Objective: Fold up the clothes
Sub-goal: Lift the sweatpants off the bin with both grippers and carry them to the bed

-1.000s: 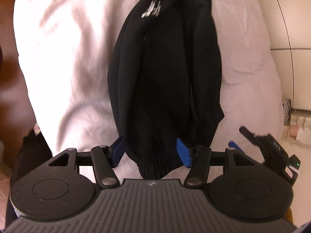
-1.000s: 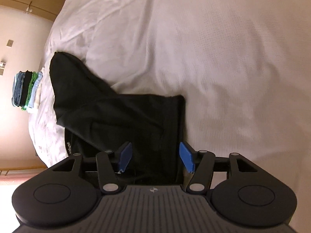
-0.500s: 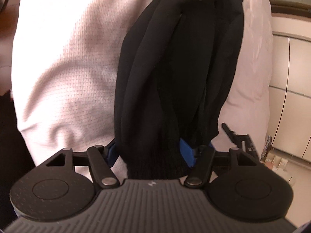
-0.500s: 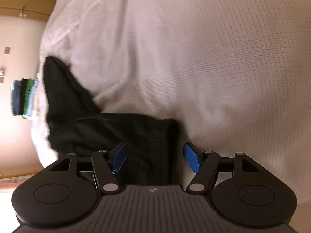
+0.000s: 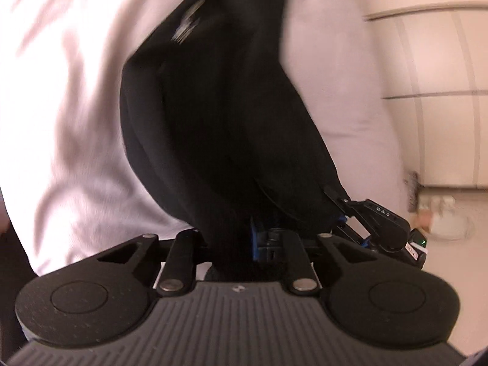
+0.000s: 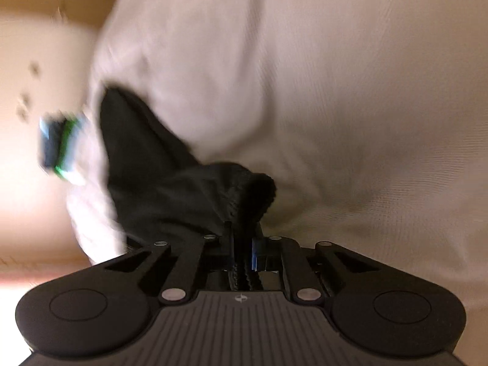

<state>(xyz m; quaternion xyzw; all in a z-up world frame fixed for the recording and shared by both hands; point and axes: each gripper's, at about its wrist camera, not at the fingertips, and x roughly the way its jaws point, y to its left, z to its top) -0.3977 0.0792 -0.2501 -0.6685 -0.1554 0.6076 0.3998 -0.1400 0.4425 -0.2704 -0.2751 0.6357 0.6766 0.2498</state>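
Garment (image 5: 219,116), black, long axis stretching away over white bedding (image 6: 350,106); left gripper (image 5: 241,244) clamped on cuff end, right gripper (image 6: 244,253) clamped on ribbed edge (image 6: 259,189), both ends held.

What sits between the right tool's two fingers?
Black garment fabric fills the gap of the right tool, pinched there; the right wrist view shows it.

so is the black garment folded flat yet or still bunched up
Still bunched. The black garment is gathered and pinched in both the right gripper and left gripper, draping over the white bedding.
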